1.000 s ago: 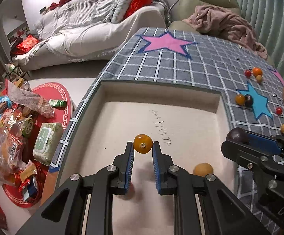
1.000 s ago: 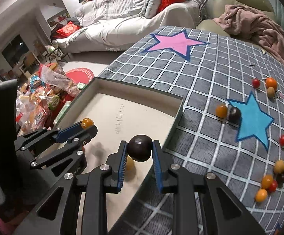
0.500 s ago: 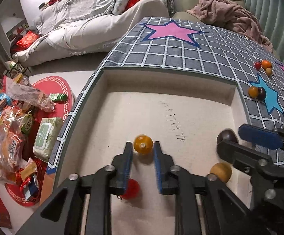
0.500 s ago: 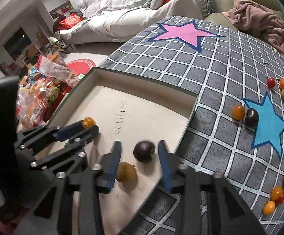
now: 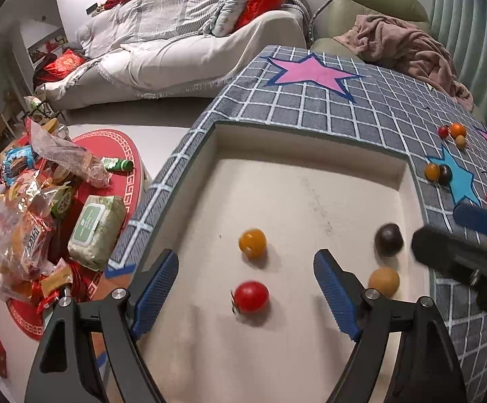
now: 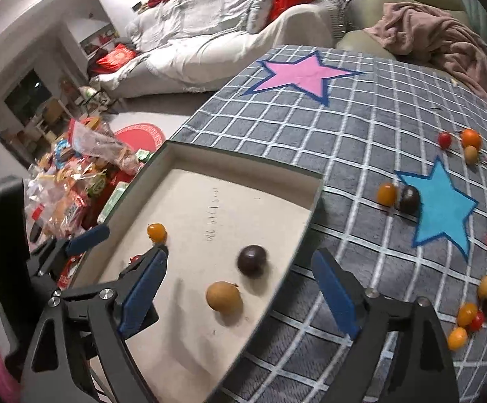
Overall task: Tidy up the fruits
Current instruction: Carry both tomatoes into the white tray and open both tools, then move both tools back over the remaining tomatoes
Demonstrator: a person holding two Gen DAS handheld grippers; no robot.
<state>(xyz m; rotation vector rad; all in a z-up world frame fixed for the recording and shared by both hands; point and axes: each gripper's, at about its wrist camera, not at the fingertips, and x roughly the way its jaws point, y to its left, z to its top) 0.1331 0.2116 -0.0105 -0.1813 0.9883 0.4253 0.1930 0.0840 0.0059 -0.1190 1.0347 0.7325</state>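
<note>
A shallow beige box (image 5: pixel 310 141) (image 6: pixel 243 163) lies on the star-patterned grey cloth. Inside rest an orange fruit (image 5: pixel 252 242) (image 6: pixel 156 231), a red tomato (image 5: pixel 251 296), a dark plum (image 5: pixel 388 239) (image 6: pixel 252 260) and a tan fruit (image 5: pixel 384 281) (image 6: pixel 224 296). My left gripper (image 5: pixel 245 292) hangs over the box, its jaws opening wide, the orange fruit and red tomato loose on the floor between them. My right gripper (image 6: pixel 238 297) is likewise opening above the box's right side, the plum and tan fruit lying free below it.
Several more small fruits lie scattered on the cloth (image 6: pixel 344 127) near a blue star (image 6: pixel 440 206). Left of the table, snack bags (image 5: pixel 25 208) and a wipes pack (image 5: pixel 97 226) crowd a red stool. A sofa (image 5: pixel 176 43) and pink blanket (image 5: pixel 404 47) stand behind.
Both grippers opened wide. The orange fruit left the left gripper's pads and the plum left the right gripper's; both now sit on the box floor.
</note>
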